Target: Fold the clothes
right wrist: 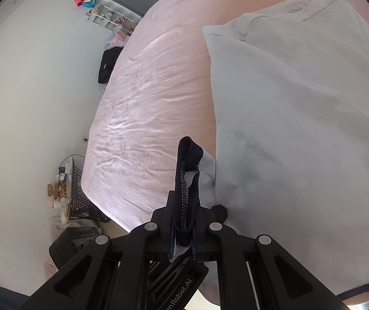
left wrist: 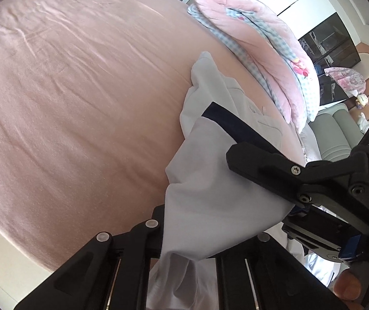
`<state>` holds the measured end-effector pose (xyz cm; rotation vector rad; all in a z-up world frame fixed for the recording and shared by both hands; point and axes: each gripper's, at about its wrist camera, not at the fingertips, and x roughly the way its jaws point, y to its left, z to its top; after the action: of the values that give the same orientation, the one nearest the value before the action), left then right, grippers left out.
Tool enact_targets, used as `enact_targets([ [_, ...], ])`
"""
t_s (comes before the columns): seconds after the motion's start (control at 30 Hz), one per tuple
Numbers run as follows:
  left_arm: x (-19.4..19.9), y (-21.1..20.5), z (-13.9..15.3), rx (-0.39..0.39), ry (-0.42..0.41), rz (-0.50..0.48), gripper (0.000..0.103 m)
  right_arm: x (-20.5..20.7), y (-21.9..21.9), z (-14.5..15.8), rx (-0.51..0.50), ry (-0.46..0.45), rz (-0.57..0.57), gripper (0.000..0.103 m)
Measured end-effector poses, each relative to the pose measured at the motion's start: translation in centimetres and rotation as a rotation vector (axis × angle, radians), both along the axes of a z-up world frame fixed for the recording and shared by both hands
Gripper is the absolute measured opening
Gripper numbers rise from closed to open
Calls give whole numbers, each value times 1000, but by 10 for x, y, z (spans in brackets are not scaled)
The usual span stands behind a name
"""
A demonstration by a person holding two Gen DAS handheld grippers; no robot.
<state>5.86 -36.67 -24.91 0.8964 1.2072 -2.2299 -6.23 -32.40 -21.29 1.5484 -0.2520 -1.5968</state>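
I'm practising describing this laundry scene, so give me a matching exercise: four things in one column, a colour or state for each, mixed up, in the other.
Things:
1. bed sheet
2. garment
3. trim
4. quilt

Descriptions:
A. dark navy, pinched in the right gripper
B. pale grey-white, spread on the bed
C. plain pink, wrinkled
D. pink with blue checks, folded

Pairs: 1-C, 2-B, 3-A, 4-D

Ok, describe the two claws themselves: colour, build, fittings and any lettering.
Both are matte black plastic. The left claw has angular linkage arms with round silver pivot caps. The right claw matches it, with white lettering ending "nRobot.AI" on its underside; from the left view its body shows hex screws and a blue part.
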Motion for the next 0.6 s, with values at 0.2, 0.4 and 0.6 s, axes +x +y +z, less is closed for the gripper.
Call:
enact_targets([
  [0.2, 9, -10, -8, 21, -16, 45, 5, -12, 22, -16, 78, 14, -49, 34],
  [0.4, 9, -10, 3, -28, -35, 37, 5, -14, 37, -28, 85, -19, -35, 34],
  [0.6, 9, -12, 11, -60, -41, 37, 5, 0, 37, -30, 102, 18, 5, 34],
])
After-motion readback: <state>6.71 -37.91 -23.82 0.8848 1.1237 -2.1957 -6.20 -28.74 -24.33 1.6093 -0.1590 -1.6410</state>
